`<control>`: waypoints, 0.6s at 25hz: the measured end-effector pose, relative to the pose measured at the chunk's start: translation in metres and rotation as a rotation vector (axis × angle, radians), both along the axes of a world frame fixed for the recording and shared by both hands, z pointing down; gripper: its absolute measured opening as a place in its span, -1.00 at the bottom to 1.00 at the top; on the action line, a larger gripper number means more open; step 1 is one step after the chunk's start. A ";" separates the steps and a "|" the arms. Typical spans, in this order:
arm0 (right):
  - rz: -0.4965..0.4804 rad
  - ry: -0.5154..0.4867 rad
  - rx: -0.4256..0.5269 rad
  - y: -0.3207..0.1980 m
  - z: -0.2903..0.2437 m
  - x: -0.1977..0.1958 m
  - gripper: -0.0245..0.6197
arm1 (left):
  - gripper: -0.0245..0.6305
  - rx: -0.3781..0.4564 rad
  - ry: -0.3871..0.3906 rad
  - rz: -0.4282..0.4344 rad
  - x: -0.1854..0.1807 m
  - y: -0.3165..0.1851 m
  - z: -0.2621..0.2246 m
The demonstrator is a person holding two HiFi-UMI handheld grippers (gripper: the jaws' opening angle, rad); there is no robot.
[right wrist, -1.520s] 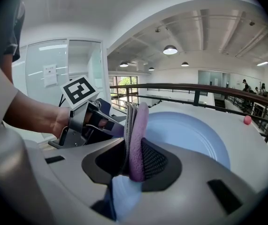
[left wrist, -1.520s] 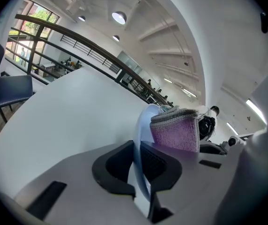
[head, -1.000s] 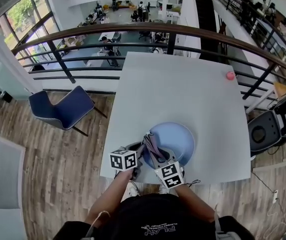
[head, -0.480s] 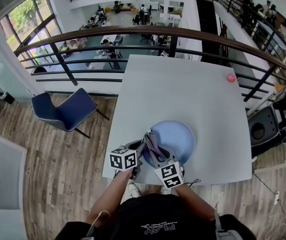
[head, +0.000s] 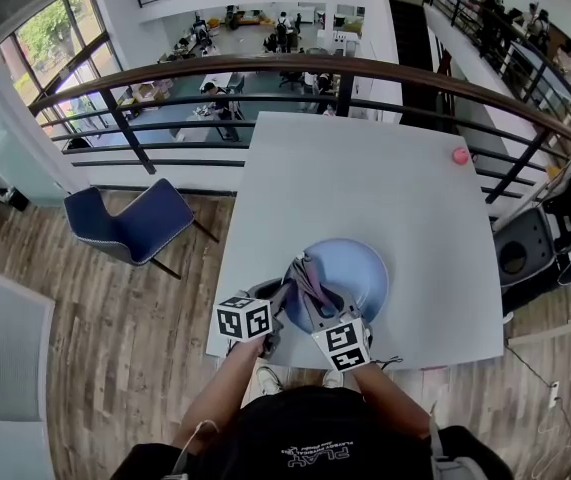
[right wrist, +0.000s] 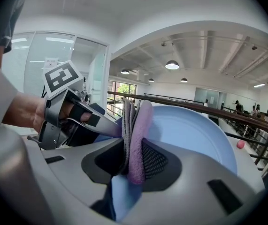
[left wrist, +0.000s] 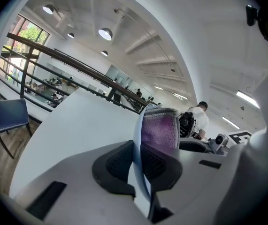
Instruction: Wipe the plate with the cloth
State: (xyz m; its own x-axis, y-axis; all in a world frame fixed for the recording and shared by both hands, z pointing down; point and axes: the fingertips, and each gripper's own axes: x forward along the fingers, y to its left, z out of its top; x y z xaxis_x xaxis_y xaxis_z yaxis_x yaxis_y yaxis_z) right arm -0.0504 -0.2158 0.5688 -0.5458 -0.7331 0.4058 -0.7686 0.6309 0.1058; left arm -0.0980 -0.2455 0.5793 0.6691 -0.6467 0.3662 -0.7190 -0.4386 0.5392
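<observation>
A light blue plate sits near the front edge of the white table, its near-left rim lifted. My left gripper is shut on that rim, and the left gripper view shows the plate edge-on between the pads. My right gripper is shut on a folded purple and grey cloth. In the right gripper view the cloth lies against the plate's inner face next to the left gripper. The cloth also shows behind the rim.
A small pink ball lies at the table's far right edge, also seen as a ball past the plate. A dark railing runs behind the table. A blue chair stands on the wooden floor at the left.
The left gripper and the plate rim it holds have risen slightly. The right gripper and cloth stay against the plate. Both grips are unchanged.
</observation>
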 end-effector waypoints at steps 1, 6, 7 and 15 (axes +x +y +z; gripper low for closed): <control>0.006 -0.001 0.004 -0.002 -0.001 0.002 -0.58 | -0.82 0.000 0.001 0.000 -0.001 0.001 0.000; 0.041 -0.006 0.019 -0.008 -0.011 0.015 -0.58 | -0.81 0.002 0.024 -0.007 -0.001 0.006 -0.005; 0.049 -0.007 0.023 -0.008 -0.013 0.017 -0.58 | -0.80 0.005 0.028 -0.008 -0.002 0.008 -0.007; 0.104 0.053 0.099 -0.023 -0.024 0.042 -0.58 | -0.80 0.011 0.046 -0.020 -0.004 0.007 -0.013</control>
